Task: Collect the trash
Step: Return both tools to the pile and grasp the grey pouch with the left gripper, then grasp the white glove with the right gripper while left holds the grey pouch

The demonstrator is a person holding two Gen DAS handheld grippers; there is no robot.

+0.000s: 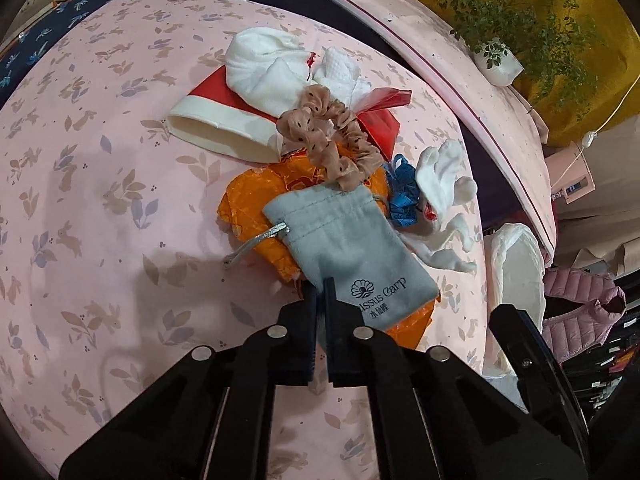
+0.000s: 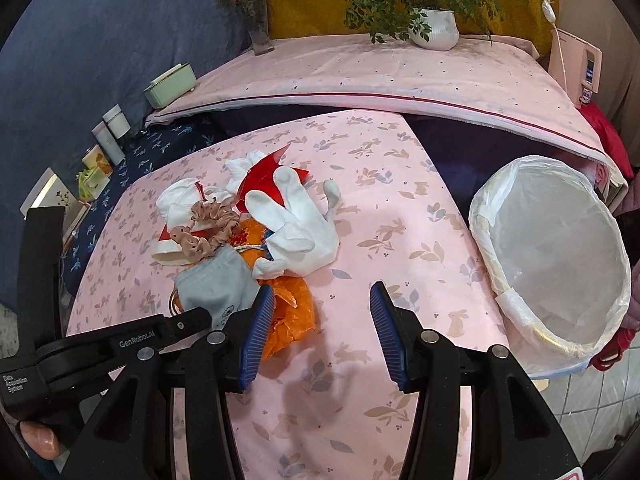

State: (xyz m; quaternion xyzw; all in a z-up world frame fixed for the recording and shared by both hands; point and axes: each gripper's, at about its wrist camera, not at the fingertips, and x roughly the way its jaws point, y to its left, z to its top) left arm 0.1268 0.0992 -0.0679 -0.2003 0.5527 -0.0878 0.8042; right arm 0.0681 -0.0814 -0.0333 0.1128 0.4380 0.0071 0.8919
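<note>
So the left gripper (image 1: 319, 286) has its fingers pinched together on the near edge of the grey drawstring pouch (image 1: 348, 248), which lies on the pink rabbit-print cloth (image 1: 100, 200). The right gripper (image 2: 323, 295) hangs just above the cloth with its blue-padded fingers (image 2: 259, 320) spread wide apart and nothing between them; the left pad sits right beside the crumpled orange wrapper (image 2: 294, 312). That wrapper is tucked under the pouch, and past it sits the rest of the pile: a tan scrunchie (image 1: 328, 140) draped over the pouch's mouth, a scrap of blue ribbon (image 1: 402, 192), a white glove (image 2: 296, 224), a red and cream paper cup (image 1: 216, 128) on its side, some red wrapper bits (image 1: 380, 120) and white socks (image 1: 264, 68). Off to the right, beyond the cloth's edge, there's the bin with a clear liner (image 2: 556, 256), tilted open. Farthest back, a potted plant (image 2: 434, 28) stands on the pink shelf (image 2: 360, 76).
</note>
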